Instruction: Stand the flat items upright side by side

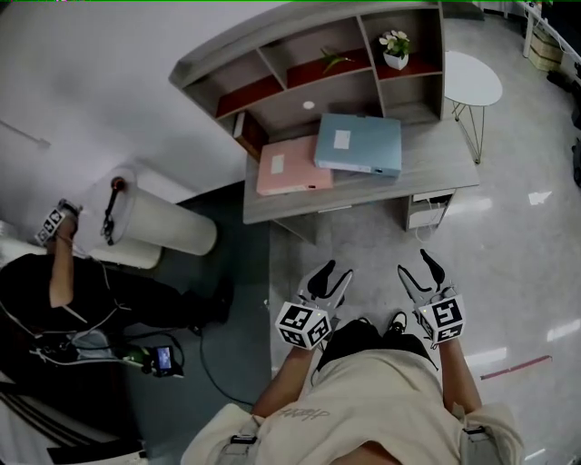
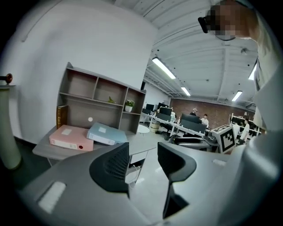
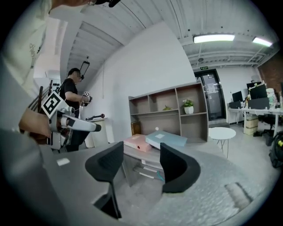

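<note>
Well beyond left tool (image 1: 338, 272) and right tool (image 1: 416, 265), folders (image 1: 359, 143) lie flat

A pink folder (image 1: 292, 167) and a blue folder (image 1: 359, 143) lie flat, overlapping, on the desk (image 1: 436, 163).

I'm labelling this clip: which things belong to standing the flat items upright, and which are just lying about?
Job: pink flat file box and light blue flat file box, both lying flat on the grey desk; left gripper and right gripper, open, empty.
Lying about: white-potted plant, round white side table, dark brown book in the shelf.
</note>
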{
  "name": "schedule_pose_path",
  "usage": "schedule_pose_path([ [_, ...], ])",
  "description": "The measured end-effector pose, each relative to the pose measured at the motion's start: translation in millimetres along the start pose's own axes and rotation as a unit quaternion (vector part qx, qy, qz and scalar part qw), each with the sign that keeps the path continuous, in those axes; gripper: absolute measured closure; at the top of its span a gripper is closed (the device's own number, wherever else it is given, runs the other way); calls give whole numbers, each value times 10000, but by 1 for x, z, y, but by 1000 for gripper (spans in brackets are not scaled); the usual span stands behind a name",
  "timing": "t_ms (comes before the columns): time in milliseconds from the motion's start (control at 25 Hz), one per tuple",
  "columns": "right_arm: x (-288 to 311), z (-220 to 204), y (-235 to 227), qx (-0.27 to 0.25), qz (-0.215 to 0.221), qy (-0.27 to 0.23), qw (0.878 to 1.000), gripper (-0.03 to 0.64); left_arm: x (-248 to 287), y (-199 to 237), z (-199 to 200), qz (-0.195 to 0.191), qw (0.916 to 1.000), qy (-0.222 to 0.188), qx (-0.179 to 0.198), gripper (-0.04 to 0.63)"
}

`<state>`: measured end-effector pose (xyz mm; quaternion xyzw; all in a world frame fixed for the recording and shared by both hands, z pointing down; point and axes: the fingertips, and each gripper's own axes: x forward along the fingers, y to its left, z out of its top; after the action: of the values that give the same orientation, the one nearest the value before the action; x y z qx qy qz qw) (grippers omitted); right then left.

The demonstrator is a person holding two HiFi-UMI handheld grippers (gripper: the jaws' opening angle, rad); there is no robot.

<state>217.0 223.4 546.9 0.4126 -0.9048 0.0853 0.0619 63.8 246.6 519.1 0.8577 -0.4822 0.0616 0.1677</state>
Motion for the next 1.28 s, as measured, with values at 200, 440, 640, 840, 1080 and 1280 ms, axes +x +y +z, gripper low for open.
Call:
schedule_pose_path([
  [200, 28, -15, -6, 4, 135, 263, 9996, 356, 8, 20, -6, 145, 9998, 150, -57, 374],
  [440, 74, -6, -10, -164, 368, 441, 9982, 356, 30, 67, 2, 313, 9991, 140, -242, 374],
  [640, 118, 19, -32, -224, 275, 392, 9986, 356, 66, 99, 39, 94, 9998, -67, -144, 374],
  [840, 168, 44, -41, -75, 90, 265, 9996, 356, 88, 144, 66, -95, 9999, -67, -50, 374],
  [1080, 219, 53, -44, 5, -343, 444, 9984, 354, 97, 204, 87, -293, 9995, -108, -69, 374],
  [1280, 260, 50, -51, -215, -620, 660, 9957, 354, 104, 246, 92, -372, 9992, -140, -45, 374],
])
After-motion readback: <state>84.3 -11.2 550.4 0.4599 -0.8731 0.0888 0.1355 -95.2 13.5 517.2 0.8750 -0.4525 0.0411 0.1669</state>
